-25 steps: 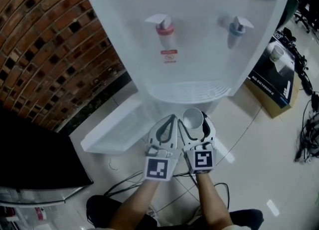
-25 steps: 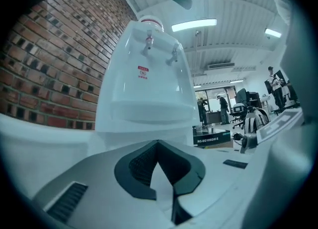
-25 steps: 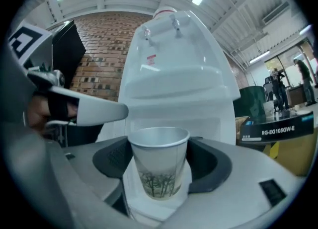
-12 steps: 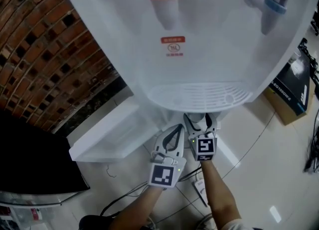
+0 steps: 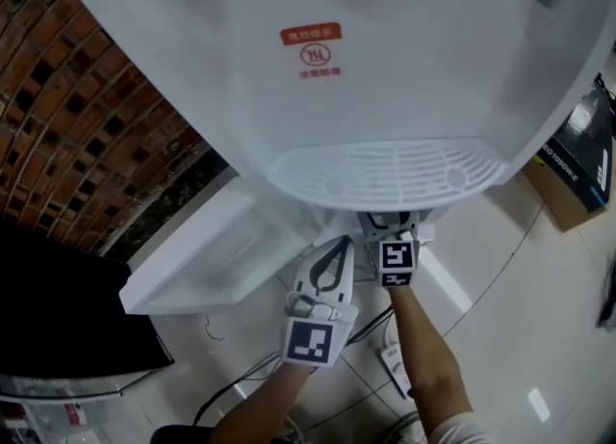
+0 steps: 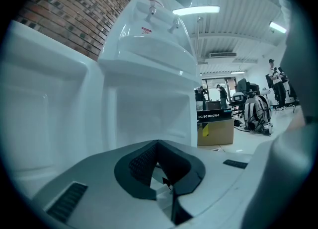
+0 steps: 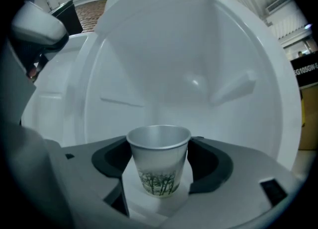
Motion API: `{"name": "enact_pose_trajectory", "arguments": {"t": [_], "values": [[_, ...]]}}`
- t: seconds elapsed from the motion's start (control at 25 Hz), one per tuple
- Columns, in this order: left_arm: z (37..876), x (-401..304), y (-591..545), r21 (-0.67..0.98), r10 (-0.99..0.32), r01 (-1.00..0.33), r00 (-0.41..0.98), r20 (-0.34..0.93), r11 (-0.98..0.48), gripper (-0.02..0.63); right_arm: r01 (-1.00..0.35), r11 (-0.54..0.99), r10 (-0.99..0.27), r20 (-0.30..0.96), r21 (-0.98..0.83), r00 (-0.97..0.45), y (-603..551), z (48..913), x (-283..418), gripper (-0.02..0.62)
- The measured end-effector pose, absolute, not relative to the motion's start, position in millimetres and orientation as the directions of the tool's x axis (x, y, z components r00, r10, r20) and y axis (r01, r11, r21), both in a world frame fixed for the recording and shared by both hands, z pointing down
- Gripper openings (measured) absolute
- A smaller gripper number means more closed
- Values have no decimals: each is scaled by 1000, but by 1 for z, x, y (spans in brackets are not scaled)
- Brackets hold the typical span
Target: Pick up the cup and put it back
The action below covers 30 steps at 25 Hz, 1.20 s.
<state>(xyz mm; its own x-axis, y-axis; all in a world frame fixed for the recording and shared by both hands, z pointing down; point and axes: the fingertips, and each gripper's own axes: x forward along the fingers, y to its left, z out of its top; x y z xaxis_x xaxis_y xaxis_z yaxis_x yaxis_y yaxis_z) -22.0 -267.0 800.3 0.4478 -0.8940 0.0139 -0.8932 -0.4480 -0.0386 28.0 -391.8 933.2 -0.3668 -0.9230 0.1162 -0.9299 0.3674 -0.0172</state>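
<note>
In the right gripper view a paper cup [image 7: 159,166] with a green plant print stands upright between the jaws of my right gripper [image 7: 160,146]. Both pads touch its rim while the jaws are opening a little. The cup sits inside the white lower compartment [image 7: 189,74] of the water dispenser. In the head view the right gripper [image 5: 390,225] reaches under the drip tray [image 5: 385,174], which hides the cup. My left gripper [image 5: 337,242] hangs beside it, shut and empty, its tips [image 6: 160,146] meeting in front of the cabinet.
The white water dispenser [image 5: 385,66] fills the view ahead, its lower door [image 5: 207,259] swung open to the left. A brick wall [image 5: 77,115] stands at the left. A cardboard box [image 5: 577,172] sits on the floor at the right, cables [image 5: 241,375] by my feet.
The right gripper has carried the cup forward under the drip tray into the lower compartment, out of the head view. The left gripper followed slightly. The dispenser looms closer.
</note>
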Motion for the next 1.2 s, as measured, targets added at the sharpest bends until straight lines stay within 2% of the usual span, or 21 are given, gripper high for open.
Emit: {"name": "enact_pose_trajectory", "arguments": {"t": [0.32,0.4,0.72,0.92,0.96,1.12,1.2], "values": [[801,-17,-261,-41,-890,-889,457,16,-457,-6,-926,377,-916,140,-14,-375,-381,930,31,359],[801,-17,-259,-39,-889,-888,458,18,-459,-6,-922,387,-907,172,-26,-385,-381,942,32,428],[804,-23,-257,-41,-893,-892,450,18,-450,-6,-920,392,-905,168,-24,-390,-373,936,29,430],[800,-25,-258,-26,-896,-896,444,11,-444,-6,-943,329,-932,141,-55,-334,-345,916,42,426],[796,-25,-258,-28,-895,-895,445,6,-445,-6,-946,320,-936,138,-50,-323,-336,910,44,394],[777,-21,-256,-36,-890,-890,455,-23,-454,-8,-949,312,-943,106,-37,-314,-301,862,45,164],[765,-19,-256,-32,-889,-890,457,-40,-456,-6,-948,317,-945,84,-24,-317,-287,837,45,98]]}}
